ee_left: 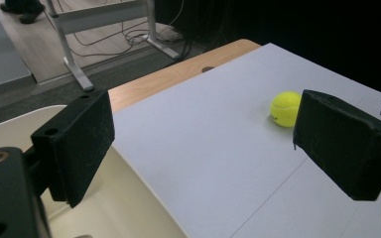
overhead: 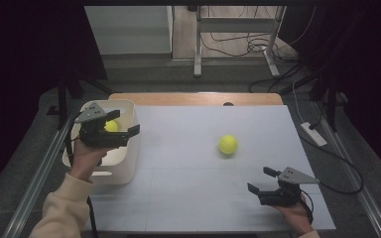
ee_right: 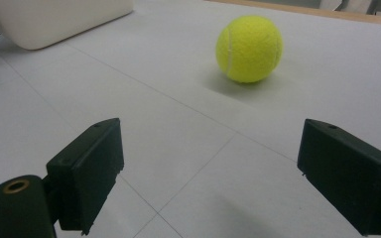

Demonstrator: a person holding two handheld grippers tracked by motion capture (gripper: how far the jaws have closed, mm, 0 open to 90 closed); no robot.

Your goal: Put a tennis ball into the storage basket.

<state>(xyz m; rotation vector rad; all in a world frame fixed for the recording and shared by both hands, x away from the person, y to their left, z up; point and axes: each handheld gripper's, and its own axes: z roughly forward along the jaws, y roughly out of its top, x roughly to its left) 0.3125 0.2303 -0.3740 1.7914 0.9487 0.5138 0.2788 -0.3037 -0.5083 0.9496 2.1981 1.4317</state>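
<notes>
A yellow tennis ball (overhead: 227, 144) (ee_left: 285, 108) (ee_right: 249, 48) rests on the white table top (overhead: 203, 198), right of the middle. A second yellow ball (overhead: 111, 126) lies inside the white bin (overhead: 124, 171) (ee_left: 25, 124) (ee_right: 54, 20) at the table's left edge. My left gripper (overhead: 125, 122) (ee_left: 208, 144) hovers over the bin, open, with nothing between its jaws, which point towards the loose ball. My right gripper (overhead: 258, 179) (ee_right: 218, 173) sits low near the front right corner, open and empty, with the loose ball a short way beyond its jaws.
A wooden strip (overhead: 198, 98) borders the table's far edge. Beyond it stand a metal frame (overhead: 198, 44) and floor cables (overhead: 258, 47). A white power strip (overhead: 313, 134) lies on the floor to the right. Dark curtains flank both sides.
</notes>
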